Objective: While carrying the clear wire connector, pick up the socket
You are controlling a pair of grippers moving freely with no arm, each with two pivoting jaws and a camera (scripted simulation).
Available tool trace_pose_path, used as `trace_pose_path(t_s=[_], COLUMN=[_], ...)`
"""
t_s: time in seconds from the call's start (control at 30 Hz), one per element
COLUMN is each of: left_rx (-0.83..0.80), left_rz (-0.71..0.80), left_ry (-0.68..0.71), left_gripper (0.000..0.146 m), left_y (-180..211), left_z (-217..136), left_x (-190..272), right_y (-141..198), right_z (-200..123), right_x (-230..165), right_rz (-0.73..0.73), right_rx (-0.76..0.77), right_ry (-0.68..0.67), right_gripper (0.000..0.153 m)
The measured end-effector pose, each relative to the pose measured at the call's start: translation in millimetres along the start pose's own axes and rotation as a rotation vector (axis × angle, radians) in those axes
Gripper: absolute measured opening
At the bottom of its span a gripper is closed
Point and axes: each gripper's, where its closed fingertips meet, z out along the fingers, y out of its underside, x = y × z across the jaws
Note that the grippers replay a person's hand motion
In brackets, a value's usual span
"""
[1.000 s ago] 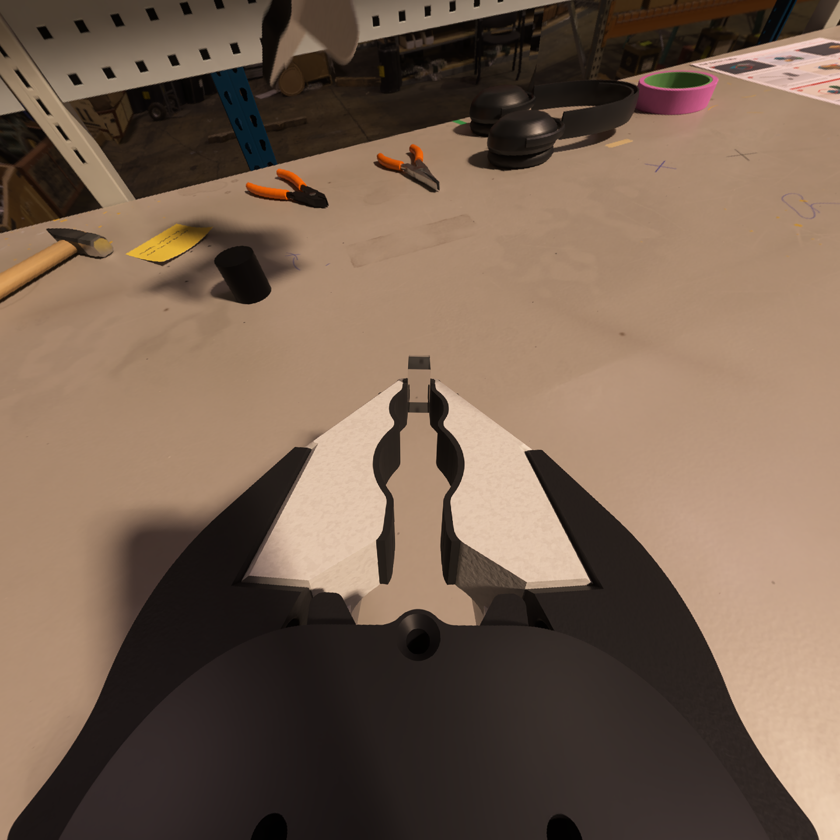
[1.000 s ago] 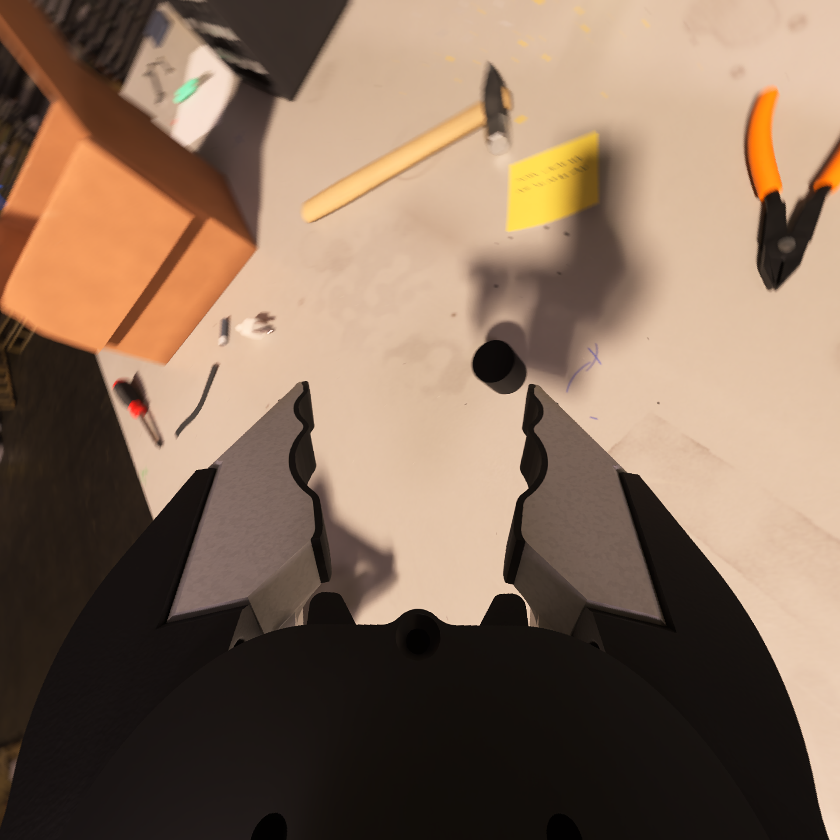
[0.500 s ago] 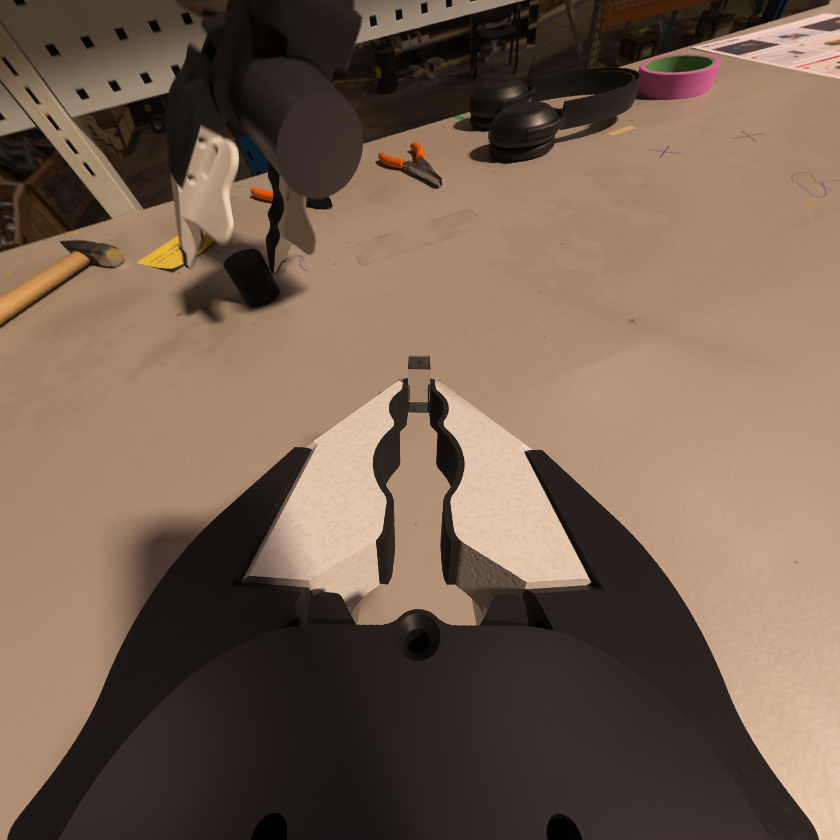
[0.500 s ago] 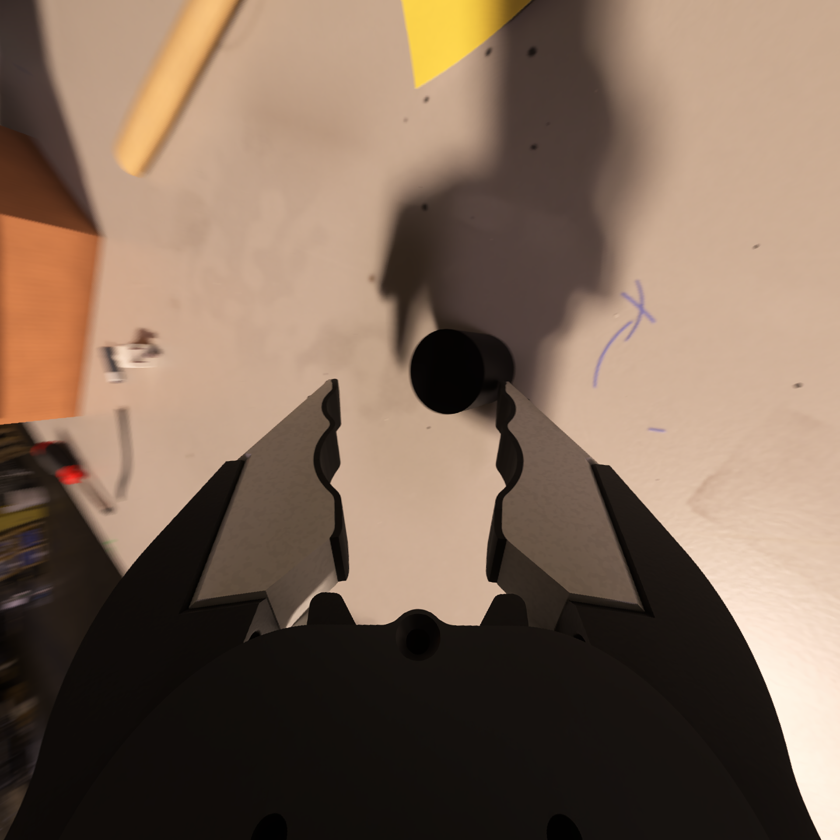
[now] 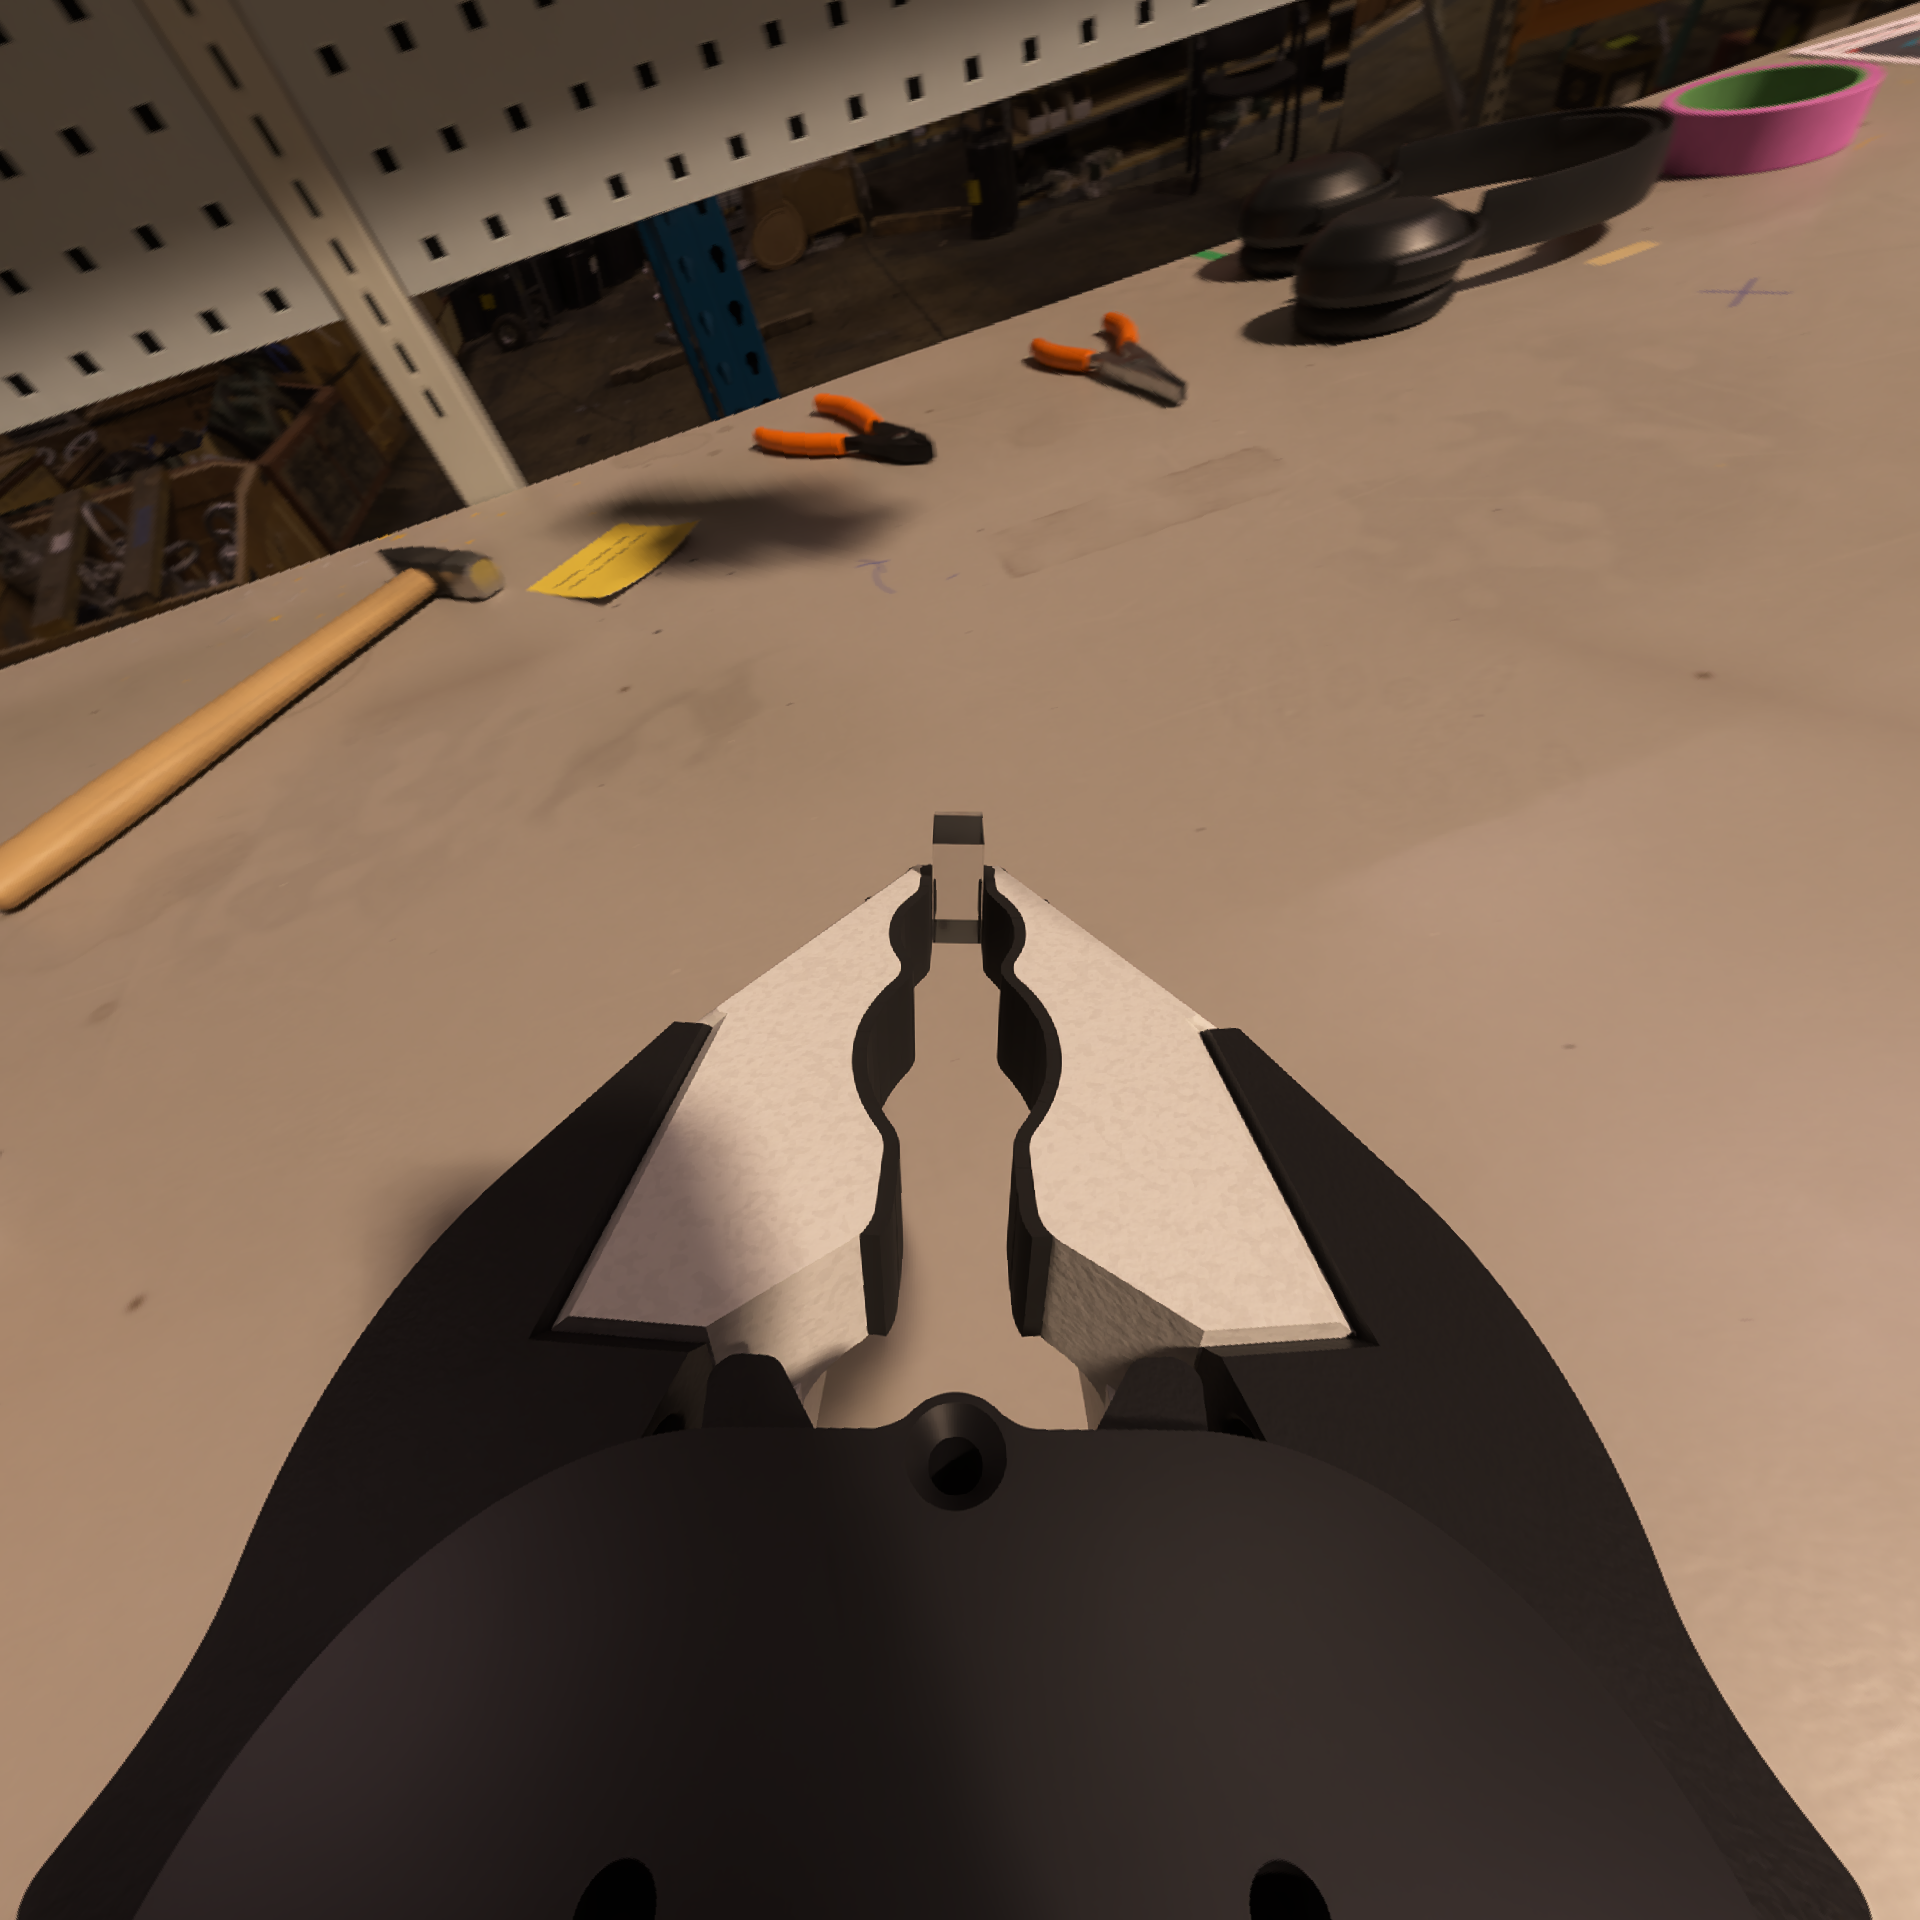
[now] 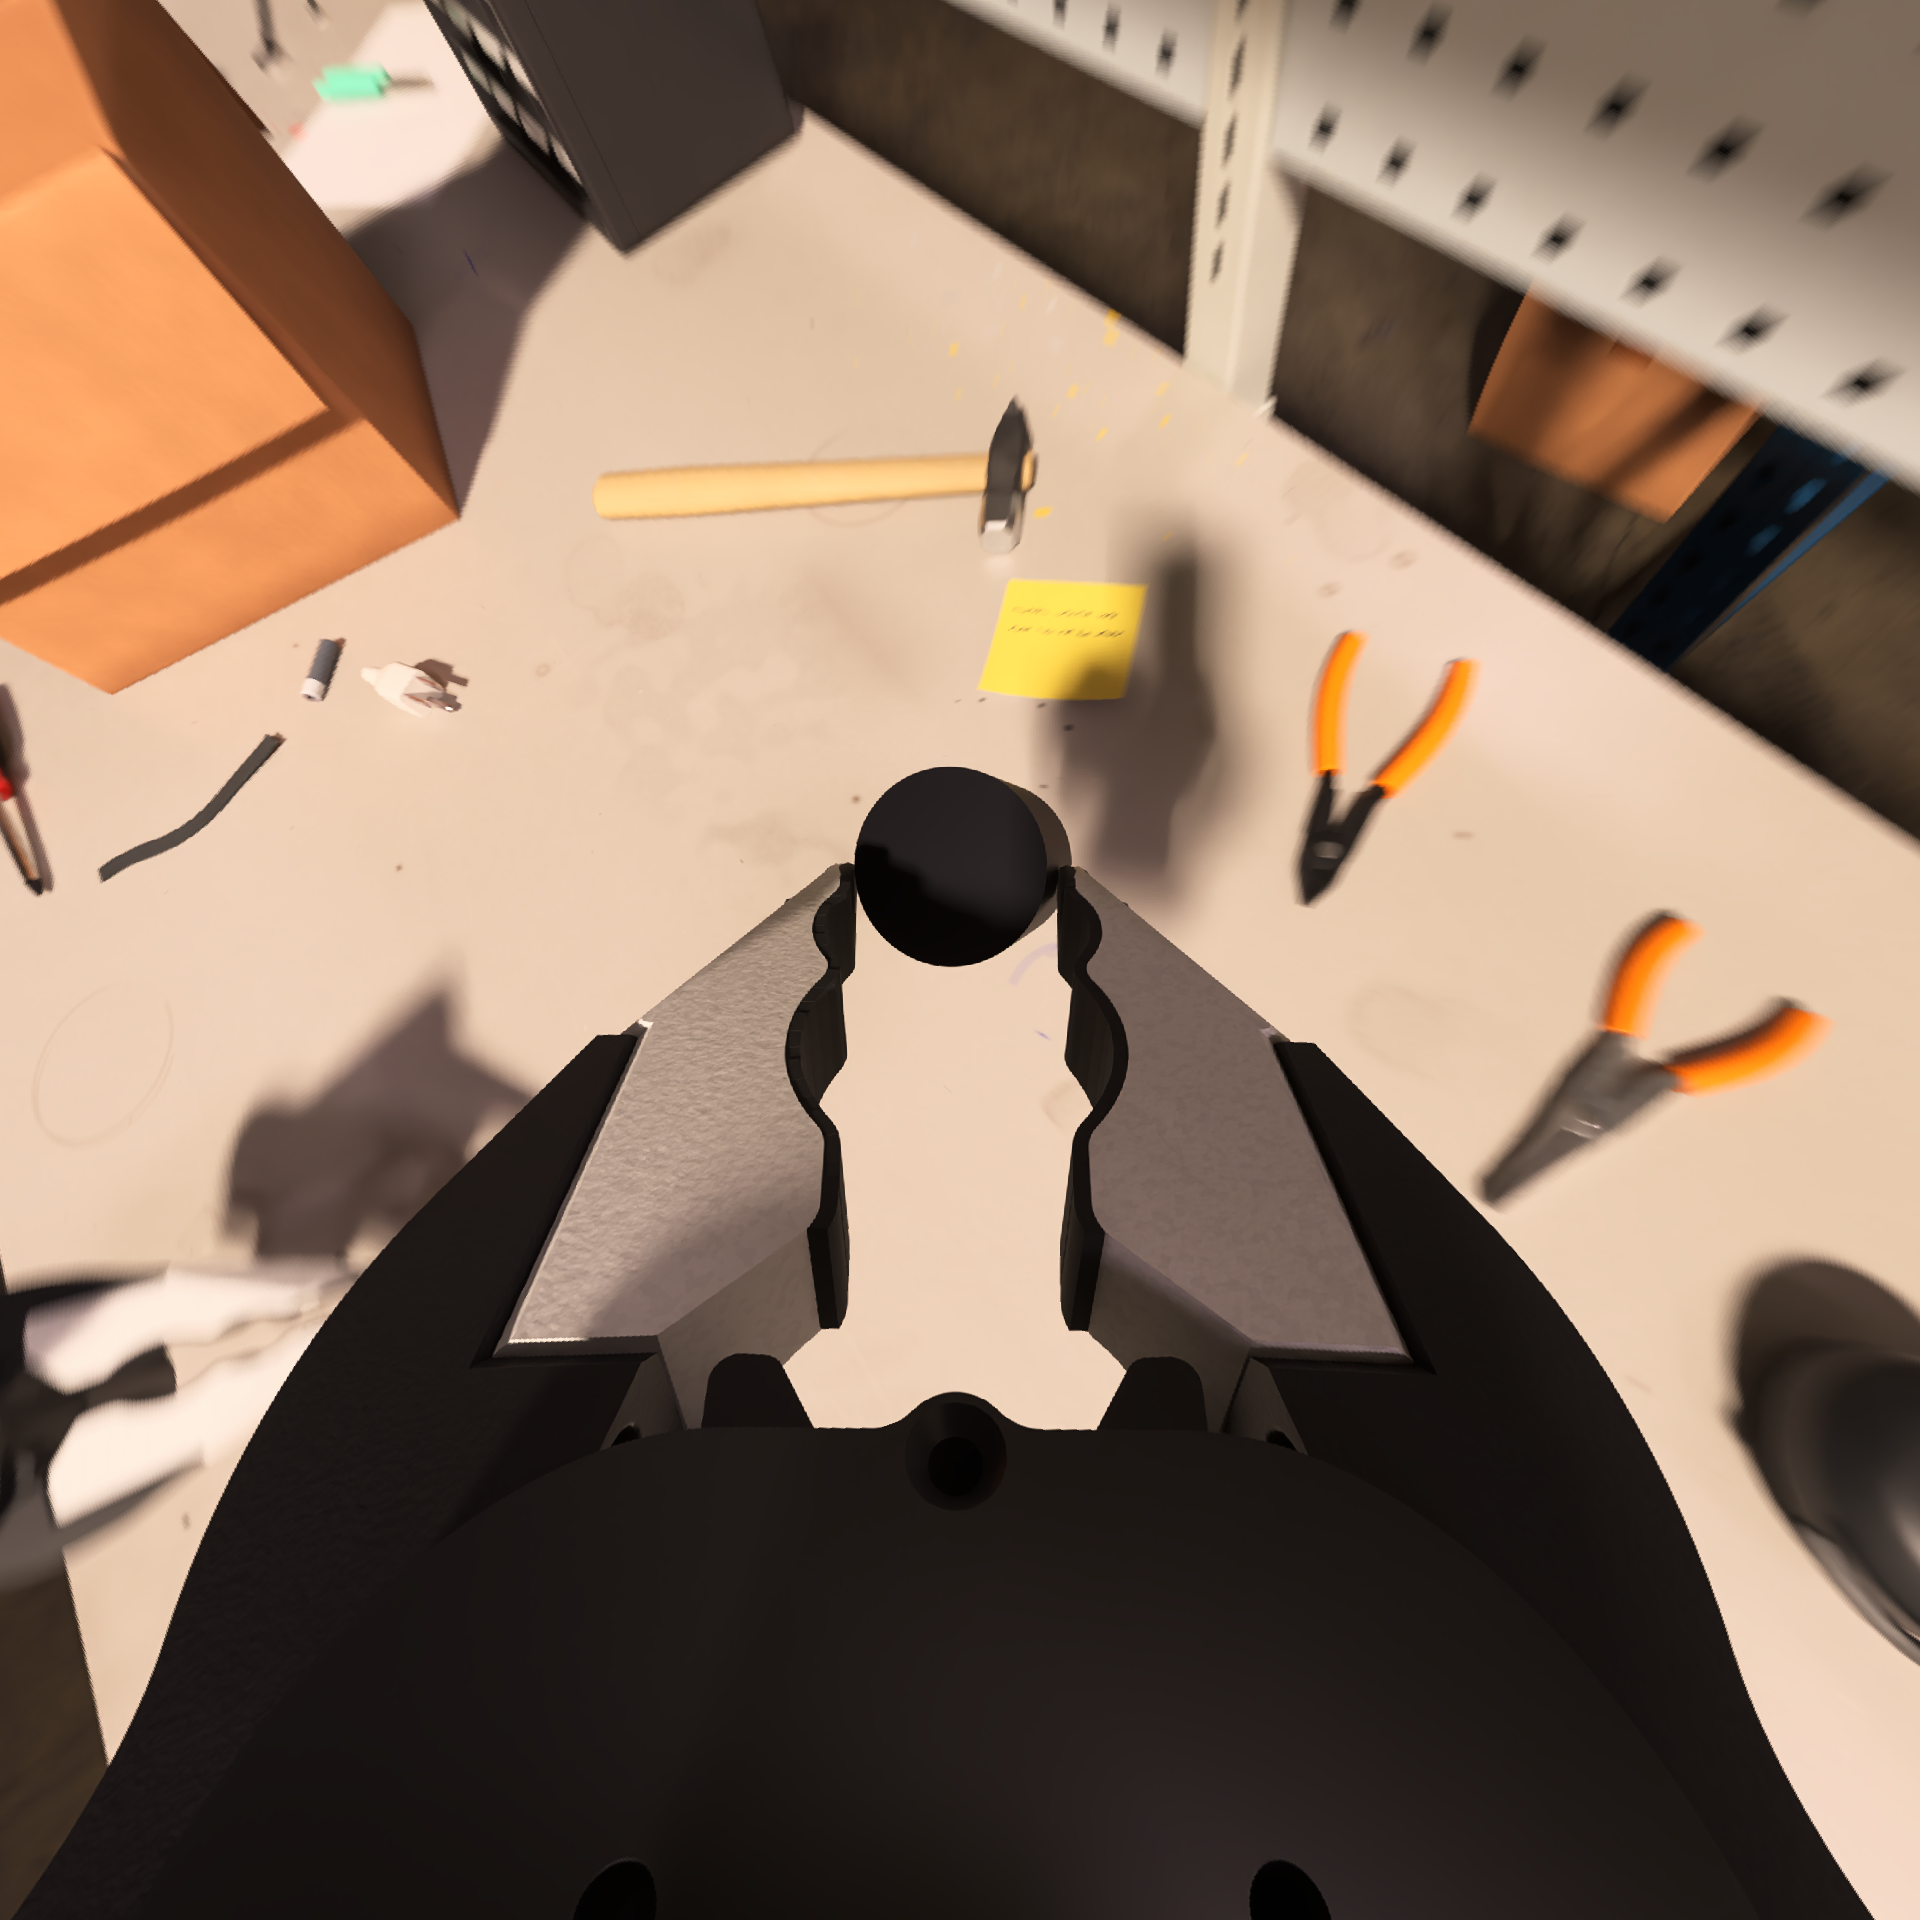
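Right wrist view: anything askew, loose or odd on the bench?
Small loose bits lie near the orange cardboard box: a white plug, a small grey cylinder and a curled black strip. Otherwise ordinary: the right gripper grips the black cylindrical socket, above the beige benchtop.

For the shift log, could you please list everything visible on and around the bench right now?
socket: 1, black, held at right gripper's tips
clear wire connector: 1, clear, at left gripper's tips
hammer: 1, wooden handle, bench
sticky note: 1, yellow, beside hammer head
pliers: 2, orange handles, bench
ear defenders: 1, black, far bench
tape roll: 1, pink, far corner
cardboard box: 1, brown, bench
plug: 1, white, near box
left gripper: 1, closed fingers
right gripper: 1, closed fingers
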Motion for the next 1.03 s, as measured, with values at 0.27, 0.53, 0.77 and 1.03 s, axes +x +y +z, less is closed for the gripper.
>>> trace_pose_path(t_s=[0.27,0.53,0.77,1.03], left_rx=[-0.020,0.000,0.004,0.004], left_rz=[-0.036,-0.114,-0.177,-0.197], left_ry=[-0.111,-0.146,-0.181,-0.187], left_gripper=[0.008,0.008,0.008,0.008], left_y=[18,24,16,5], left_z=[-4,28,77,118], left_x=[-81,-167,-213,-227], right_y=[103,289,387,400], right_z=[-208,-304,-300,-274], right_x=[107,234,270,286], right_rz=[0.018,0.276,0.501,0.484], right_rx=[0.043,-0.131,-0.279,-0.358], right_ry=[0.098,0.405,0.376,0.303], right_gripper=[0.038,0.038,0.038,0.038])
